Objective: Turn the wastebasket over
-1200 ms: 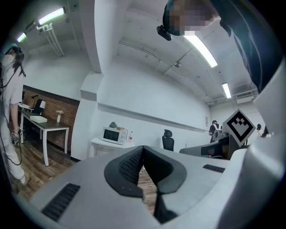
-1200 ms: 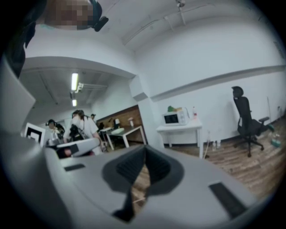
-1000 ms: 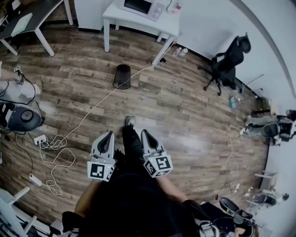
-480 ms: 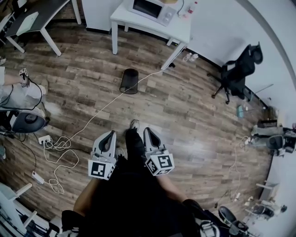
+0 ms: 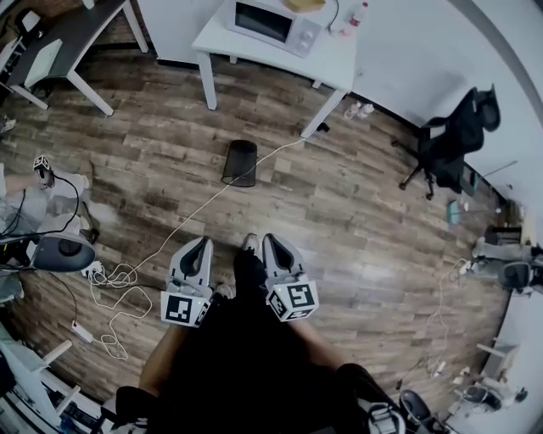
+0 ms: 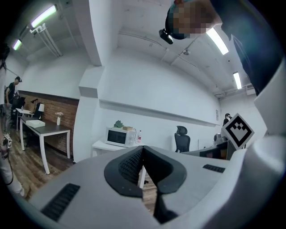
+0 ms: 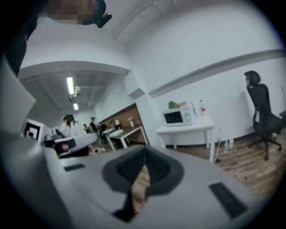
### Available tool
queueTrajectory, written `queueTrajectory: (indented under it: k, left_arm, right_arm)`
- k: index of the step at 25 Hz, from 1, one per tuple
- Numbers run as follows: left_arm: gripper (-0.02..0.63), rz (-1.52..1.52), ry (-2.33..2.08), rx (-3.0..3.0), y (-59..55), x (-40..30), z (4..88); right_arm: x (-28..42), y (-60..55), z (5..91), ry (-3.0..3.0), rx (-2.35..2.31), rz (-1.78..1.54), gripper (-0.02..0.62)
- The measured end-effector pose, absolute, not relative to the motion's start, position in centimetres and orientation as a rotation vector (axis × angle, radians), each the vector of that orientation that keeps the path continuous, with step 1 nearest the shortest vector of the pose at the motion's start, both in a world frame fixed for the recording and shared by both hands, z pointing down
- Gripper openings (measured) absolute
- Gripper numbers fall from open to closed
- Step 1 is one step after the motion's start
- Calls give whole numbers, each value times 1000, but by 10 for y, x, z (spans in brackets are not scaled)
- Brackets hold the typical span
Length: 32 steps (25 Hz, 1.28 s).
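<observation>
The black mesh wastebasket (image 5: 241, 163) stands on the wooden floor in the head view, a short way in front of the white table's legs. Both grippers are held side by side in front of my body, well short of the basket. The left gripper (image 5: 202, 244) is shut with nothing between its pads (image 6: 142, 148). The right gripper (image 5: 268, 241) is likewise shut and empty (image 7: 145, 150). Neither gripper view shows the basket; the gripper bodies cover the floor ahead.
A white table (image 5: 339, 61) carrying a microwave (image 5: 271, 23) stands behind the basket. A white cable (image 5: 182, 222) runs across the floor just right of the basket, down to coiled cords (image 5: 114, 280) at left. A black office chair (image 5: 454, 127) is at right, a dark desk (image 5: 76, 34) at top left.
The basket and table have slid lower and larger in the head view as the person walks toward them. Both grippers have come along, still shut and side by side.
</observation>
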<state>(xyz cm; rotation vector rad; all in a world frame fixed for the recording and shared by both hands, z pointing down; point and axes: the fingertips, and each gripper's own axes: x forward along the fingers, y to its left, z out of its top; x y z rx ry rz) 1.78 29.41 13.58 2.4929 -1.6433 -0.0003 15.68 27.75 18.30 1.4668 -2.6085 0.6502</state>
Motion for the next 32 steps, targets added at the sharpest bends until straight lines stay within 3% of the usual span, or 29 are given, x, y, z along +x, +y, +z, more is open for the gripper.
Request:
queueTrajectory:
  k: [22, 32]
  left_arm:
    - [35, 159, -1663, 2476, 169, 57, 178]
    - [35, 270, -1570, 2440, 123, 28, 236]
  right_arm:
    - [202, 141, 235, -2573, 1455, 683, 32]
    - [187, 108, 283, -2479, 1474, 744, 34]
